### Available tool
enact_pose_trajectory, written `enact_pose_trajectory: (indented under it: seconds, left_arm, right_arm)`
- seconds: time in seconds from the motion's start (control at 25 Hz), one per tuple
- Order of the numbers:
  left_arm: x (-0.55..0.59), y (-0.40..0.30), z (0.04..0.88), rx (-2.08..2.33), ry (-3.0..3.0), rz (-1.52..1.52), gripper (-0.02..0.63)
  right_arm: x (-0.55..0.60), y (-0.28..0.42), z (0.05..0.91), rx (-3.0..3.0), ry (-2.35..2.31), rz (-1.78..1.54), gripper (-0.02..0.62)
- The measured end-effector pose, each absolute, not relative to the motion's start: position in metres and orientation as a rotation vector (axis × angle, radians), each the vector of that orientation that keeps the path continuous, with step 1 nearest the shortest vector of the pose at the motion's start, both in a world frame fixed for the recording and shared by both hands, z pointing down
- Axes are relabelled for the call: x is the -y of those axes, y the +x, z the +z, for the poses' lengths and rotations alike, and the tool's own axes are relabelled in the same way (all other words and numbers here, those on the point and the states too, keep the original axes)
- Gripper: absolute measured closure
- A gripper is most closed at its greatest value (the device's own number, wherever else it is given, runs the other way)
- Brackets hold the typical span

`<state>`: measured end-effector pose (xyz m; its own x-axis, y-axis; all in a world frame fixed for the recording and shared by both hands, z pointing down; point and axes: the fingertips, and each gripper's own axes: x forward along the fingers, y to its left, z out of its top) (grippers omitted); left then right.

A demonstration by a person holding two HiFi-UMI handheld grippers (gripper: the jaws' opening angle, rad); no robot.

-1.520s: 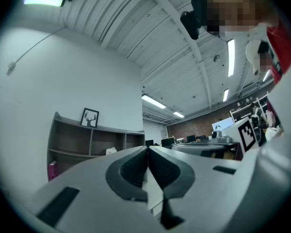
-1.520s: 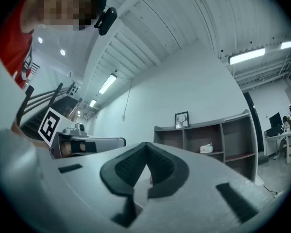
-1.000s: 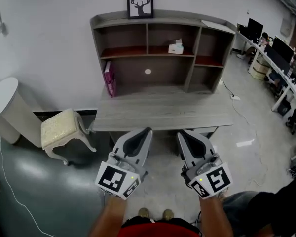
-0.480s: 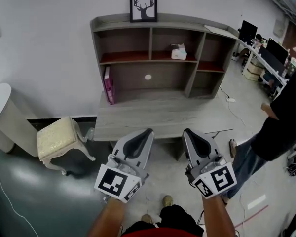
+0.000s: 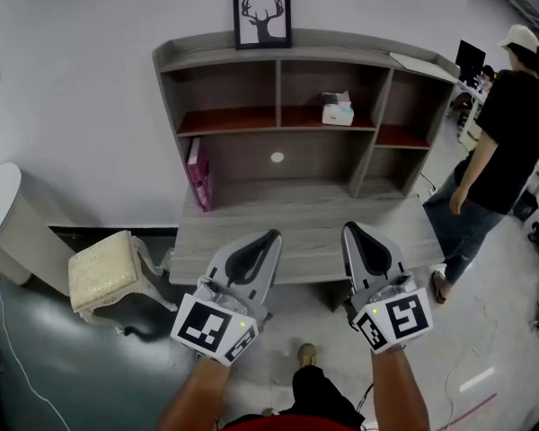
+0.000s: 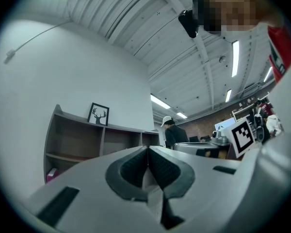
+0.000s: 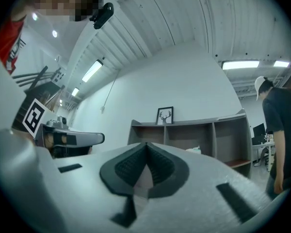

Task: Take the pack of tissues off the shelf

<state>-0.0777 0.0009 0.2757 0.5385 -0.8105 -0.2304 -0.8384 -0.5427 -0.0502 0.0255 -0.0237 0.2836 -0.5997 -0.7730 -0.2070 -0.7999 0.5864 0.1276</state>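
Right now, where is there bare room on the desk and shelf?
The desk top is bare, right of the pink book. The upper-left cubby is bare too. The middle cubby holds the pack of tissues.

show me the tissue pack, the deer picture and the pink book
tissue pack (image 5: 338,112): head view, its front face
deer picture (image 5: 262,13): head view, the deer print
pink book (image 5: 198,171): head view, middle of its spine
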Motion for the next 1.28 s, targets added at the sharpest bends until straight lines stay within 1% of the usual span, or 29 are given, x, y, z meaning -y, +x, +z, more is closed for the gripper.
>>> enact_pose_trajectory:
  seconds: [0.48, 0.6, 0.76, 1.0, 1.16, 1.28]
  left_arm:
    - [0.18, -0.044, 0.27, -1.502, -2.553, 0.211, 0.597]
    - [0.211, -0.039, 0.272, -1.525, -2.55, 0.21, 0.597]
    - [0.243, -0.038, 0.277, -1.533, -2.572, 0.208, 0.595]
    - [0.279, -0.041, 0.279, -1.489, -2.616, 0.219, 0.597]
    - [0.296, -0.045, 0.28, -1.447, -2.652, 0.221, 0.597]
    - [0.305, -0.047, 0.281, -1.411, -2.671, 0.225, 0.597]
  right_arm:
    - [0.222, 0.057, 0.283, -2.708, -1.366, 0.326, 0.591]
    - [0.26, 0.059, 0.288, -2.73, -1.379, 0.296, 0.568]
    - [0.301, 0.06, 0.298, -2.741, -1.448, 0.254, 0.56]
    - [0.344, 0.051, 0.303, -2.757, -1.573, 0.222, 0.481]
    - [0.372, 0.05, 0.3, -2.718, -1.692, 0.185, 0.38]
    - [0.393, 0.049, 0.303, -2.71, -1.775, 0.145, 0.293]
